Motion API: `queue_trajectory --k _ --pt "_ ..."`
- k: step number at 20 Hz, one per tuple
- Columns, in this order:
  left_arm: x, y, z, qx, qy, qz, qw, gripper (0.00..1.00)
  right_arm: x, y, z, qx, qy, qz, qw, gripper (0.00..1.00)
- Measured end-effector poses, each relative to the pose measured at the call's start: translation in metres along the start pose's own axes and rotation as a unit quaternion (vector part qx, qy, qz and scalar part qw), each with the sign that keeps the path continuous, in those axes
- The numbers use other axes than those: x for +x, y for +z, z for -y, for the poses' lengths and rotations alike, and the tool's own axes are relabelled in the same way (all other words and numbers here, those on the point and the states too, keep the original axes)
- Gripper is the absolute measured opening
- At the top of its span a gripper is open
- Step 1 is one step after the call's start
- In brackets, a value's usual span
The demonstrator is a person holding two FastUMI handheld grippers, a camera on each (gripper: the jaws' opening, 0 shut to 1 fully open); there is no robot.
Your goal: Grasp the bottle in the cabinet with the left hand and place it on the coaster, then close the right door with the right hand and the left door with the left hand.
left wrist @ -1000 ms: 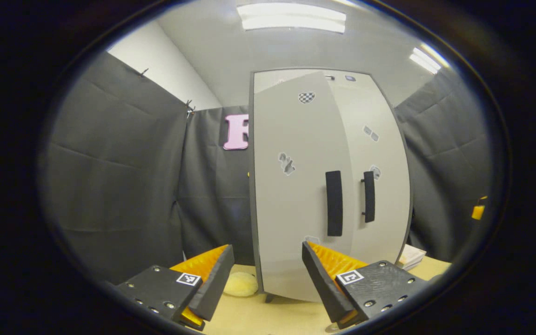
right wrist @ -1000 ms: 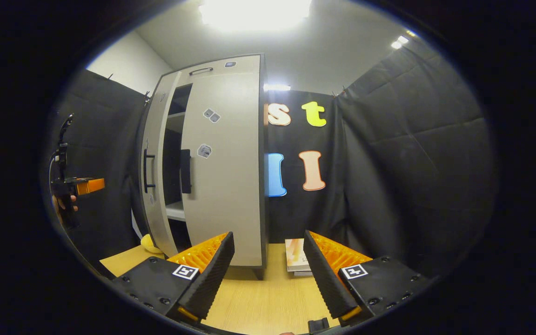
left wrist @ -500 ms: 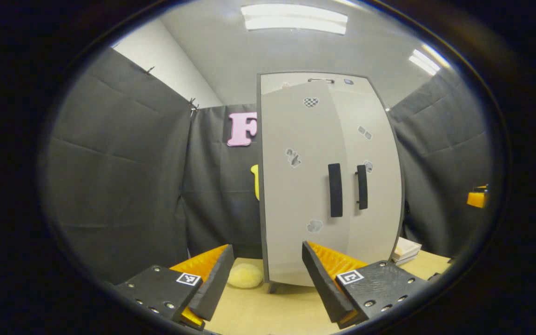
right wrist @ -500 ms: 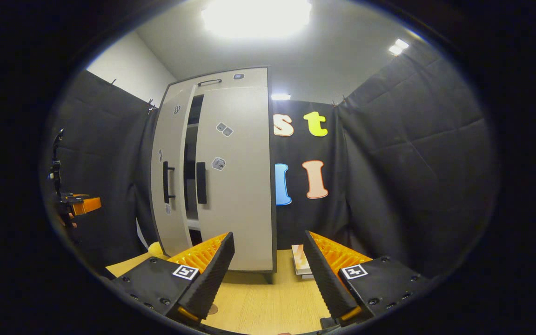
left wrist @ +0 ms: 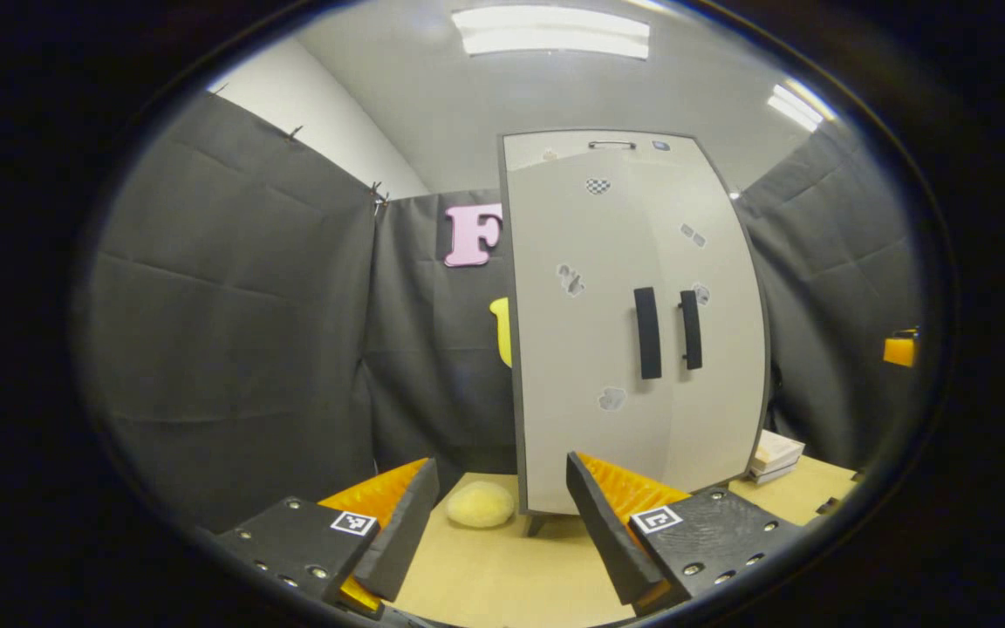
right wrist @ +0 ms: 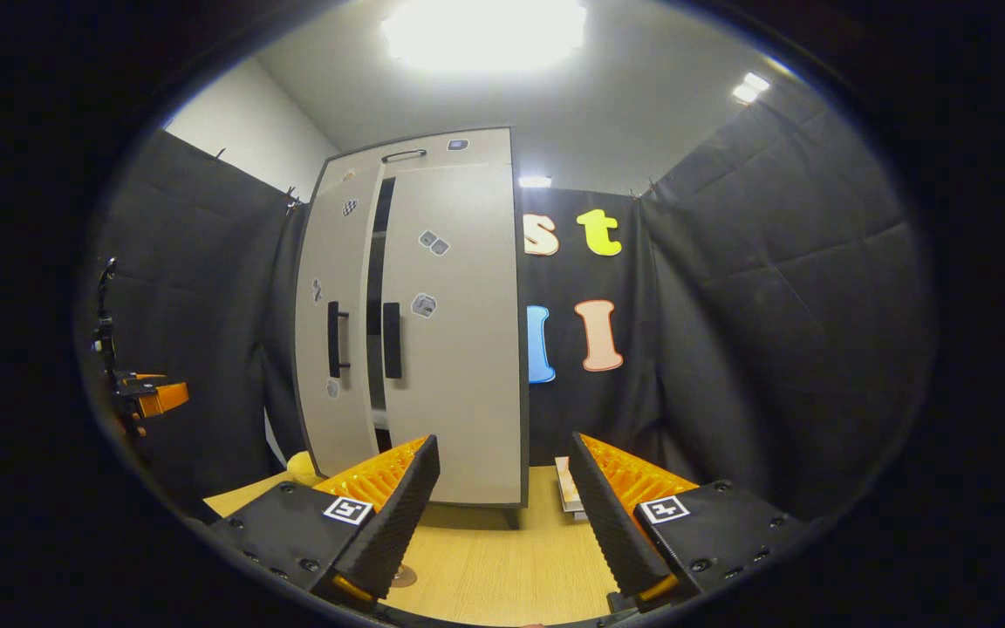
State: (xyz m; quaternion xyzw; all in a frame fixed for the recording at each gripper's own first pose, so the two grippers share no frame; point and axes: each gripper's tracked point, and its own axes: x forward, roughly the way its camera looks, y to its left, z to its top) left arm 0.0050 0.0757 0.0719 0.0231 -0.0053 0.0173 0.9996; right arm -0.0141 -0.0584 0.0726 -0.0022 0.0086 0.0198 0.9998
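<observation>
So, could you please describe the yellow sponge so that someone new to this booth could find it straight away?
Start at the tall grey cabinet standing on the wooden table. Look down to its bottom left corner, where the yellow sponge lies on the table beside the cabinet's foot. It is a soft, rounded lump, unlike the flat stack of books at the cabinet's other side.

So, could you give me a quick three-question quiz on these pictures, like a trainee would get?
1. True or false: the left tongs are gripping a door handle.
2. In the left gripper view, what lies on the table to the right of the cabinet? A) books B) a cup C) a plate
3. Fill in: in the right gripper view, a dark ___ shows between the left door and the right door.

Key: 1 false, they are open and empty; 2 A; 3 gap.
</observation>
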Motion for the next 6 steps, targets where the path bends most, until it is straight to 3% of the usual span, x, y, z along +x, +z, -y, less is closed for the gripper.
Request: queue_trajectory --k 6 --pt "-0.0009 0.0007 -0.0004 -0.005 0.003 0.001 1.0 0.9 0.0018 0.0022 -0.002 -0.007 0.004 0.003 1.0 0.92"
